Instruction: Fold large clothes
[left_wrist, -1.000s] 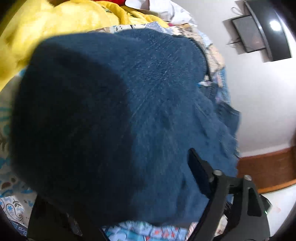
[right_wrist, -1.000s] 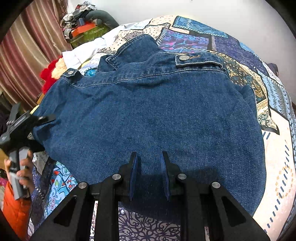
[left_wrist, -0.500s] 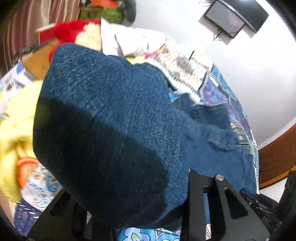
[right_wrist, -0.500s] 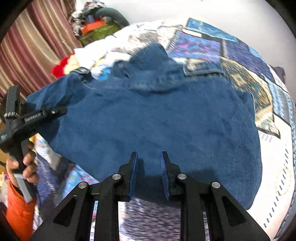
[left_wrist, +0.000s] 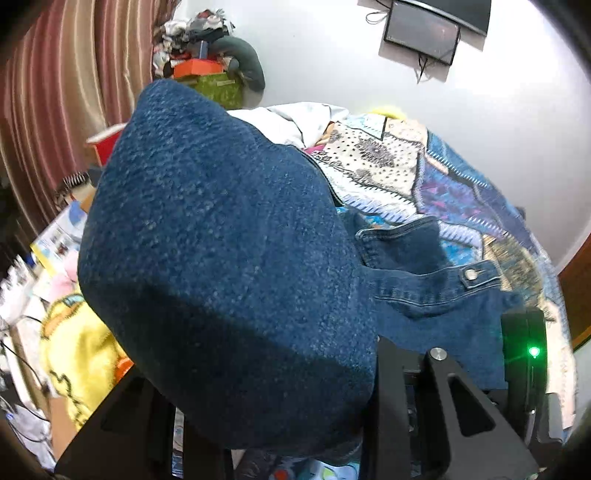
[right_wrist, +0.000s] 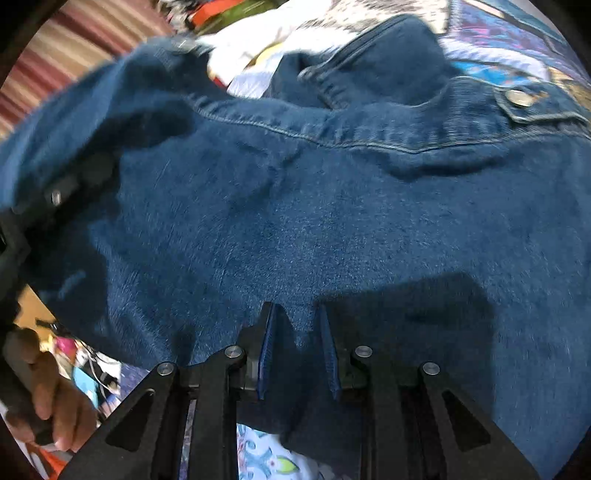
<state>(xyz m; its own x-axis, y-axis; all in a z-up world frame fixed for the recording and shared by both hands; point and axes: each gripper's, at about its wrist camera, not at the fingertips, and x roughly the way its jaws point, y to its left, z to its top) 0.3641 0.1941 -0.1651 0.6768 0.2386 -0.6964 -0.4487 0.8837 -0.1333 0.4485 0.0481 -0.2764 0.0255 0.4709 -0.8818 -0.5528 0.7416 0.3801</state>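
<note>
A dark blue denim jacket fills most of the right wrist view, its stitched yoke seam running across the upper half and a metal snap button at the upper right; it lies over a bed with a patchwork blue, purple and cream quilt, seen at right in the left wrist view. The right gripper sits at the bottom centre of its frame with its blue-padded fingers pinched on a ridge of the jacket's hem — a narrow fold of cloth stands between them. In the left wrist view a big bulge of the same denim covers the centre and lower left, draped over the left gripper; its fingers are buried under the cloth, so whether they are apart or clamped cannot be told, though the fabric seems to hang from them. At the lower left of the right wrist view the person's bare hand grips a handle; a striped maroon curtain hangs at upper left.
</note>
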